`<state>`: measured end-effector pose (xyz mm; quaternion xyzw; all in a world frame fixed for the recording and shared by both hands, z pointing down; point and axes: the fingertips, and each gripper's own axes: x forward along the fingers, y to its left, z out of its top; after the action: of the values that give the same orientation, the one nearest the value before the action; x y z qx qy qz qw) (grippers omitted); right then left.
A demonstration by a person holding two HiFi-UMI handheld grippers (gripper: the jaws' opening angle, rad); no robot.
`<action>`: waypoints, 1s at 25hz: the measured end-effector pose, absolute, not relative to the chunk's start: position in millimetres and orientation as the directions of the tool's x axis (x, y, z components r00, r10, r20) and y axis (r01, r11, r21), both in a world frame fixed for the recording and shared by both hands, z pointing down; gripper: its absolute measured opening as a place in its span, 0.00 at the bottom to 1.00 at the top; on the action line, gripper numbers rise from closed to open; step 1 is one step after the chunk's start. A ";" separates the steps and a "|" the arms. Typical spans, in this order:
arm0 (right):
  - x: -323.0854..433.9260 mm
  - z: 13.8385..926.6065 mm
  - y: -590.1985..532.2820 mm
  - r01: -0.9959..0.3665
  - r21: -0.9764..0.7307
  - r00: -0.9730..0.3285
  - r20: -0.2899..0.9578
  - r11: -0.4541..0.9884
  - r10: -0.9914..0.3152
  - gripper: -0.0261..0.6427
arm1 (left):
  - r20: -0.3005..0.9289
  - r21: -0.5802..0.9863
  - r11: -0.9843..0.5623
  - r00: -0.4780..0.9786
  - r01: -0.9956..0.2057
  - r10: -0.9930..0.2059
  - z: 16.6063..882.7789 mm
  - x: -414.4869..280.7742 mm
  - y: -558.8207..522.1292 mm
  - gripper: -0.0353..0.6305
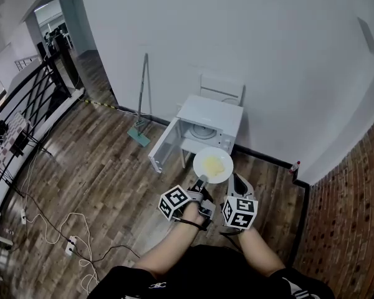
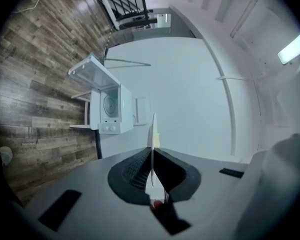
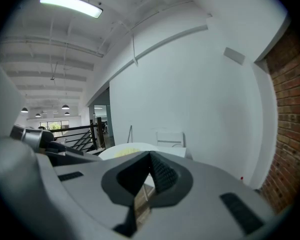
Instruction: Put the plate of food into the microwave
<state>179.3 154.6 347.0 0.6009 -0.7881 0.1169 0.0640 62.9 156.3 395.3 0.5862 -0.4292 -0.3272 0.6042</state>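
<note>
A white plate (image 1: 213,165) with yellow food (image 1: 215,164) hangs in the air just in front of the white microwave (image 1: 210,122). The microwave's door (image 1: 163,147) is swung open to the left. My left gripper (image 1: 201,181) is shut on the plate's near rim. In the left gripper view the plate (image 2: 153,129) stands edge-on between the pads of that gripper (image 2: 152,154), with the microwave (image 2: 110,109) beyond. My right gripper (image 1: 239,183) is beside the plate on the right, shut and holding nothing (image 3: 150,156). The plate (image 3: 125,151) shows to its left.
The microwave sits on a low white stand against the white wall. A white chair (image 1: 221,87) stands behind it and a mop (image 1: 142,104) leans to its left. Cables (image 1: 62,229) lie on the wood floor; a railing (image 1: 31,98) runs at left, a brick wall (image 1: 355,217) at right.
</note>
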 end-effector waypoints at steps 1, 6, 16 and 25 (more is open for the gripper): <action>184.3 348.4 152.8 -0.962 -0.109 -0.269 0.244 0.249 -0.932 0.05 | 0.138 0.989 0.100 0.421 -0.111 -0.897 396.2 67.9 154.9 0.07; 199.5 353.4 142.7 -0.964 -0.118 -0.262 0.251 0.239 -0.932 0.05 | 0.161 0.985 0.115 0.433 -0.129 -0.887 402.2 79.2 143.3 0.07; 188.9 368.1 79.9 -0.962 -0.118 -0.268 0.254 0.246 -0.929 0.05 | 0.163 0.984 0.115 0.438 -0.134 -0.884 416.6 69.0 77.4 0.07; 164.3 365.4 -32.3 -0.970 -0.118 -0.235 0.253 0.211 -0.938 0.05 | 0.154 0.984 0.089 0.502 -0.152 -0.851 414.3 49.3 -40.7 0.07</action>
<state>164.3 -32.3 365.4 0.6151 -0.7757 0.1262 0.0633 49.3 -40.7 414.3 0.6117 -0.4098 -0.2851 0.6137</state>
